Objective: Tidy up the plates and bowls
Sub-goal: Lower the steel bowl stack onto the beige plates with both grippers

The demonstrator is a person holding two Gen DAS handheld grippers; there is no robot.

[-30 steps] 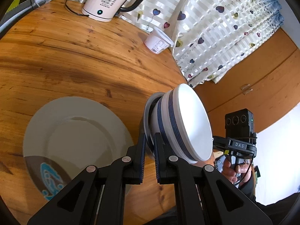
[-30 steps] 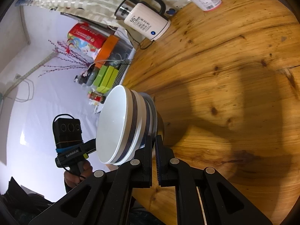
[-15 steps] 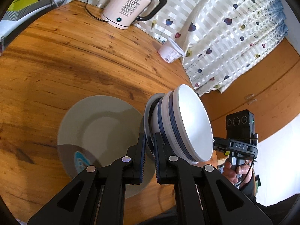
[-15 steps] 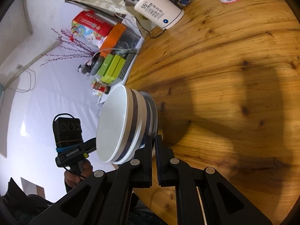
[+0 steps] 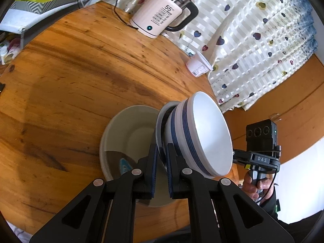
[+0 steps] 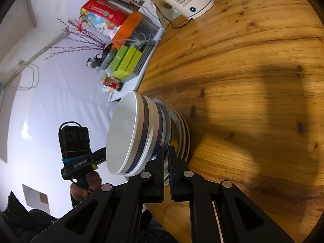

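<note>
Stack of bowls (image 5: 202,137), held above the bench (image 5: 70,81).
My left claw (image 5: 162,158) and right claw (image 6: 165,158) each pinch tight on its bottom rim, over a plate (image 5: 125,133).

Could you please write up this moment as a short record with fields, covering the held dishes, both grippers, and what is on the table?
held: stack of bowls on a metal plate
left gripper: shut on the plate's rim
right gripper: shut on the opposite rim
below: large plate on the table
also there: kettle, cup
</note>
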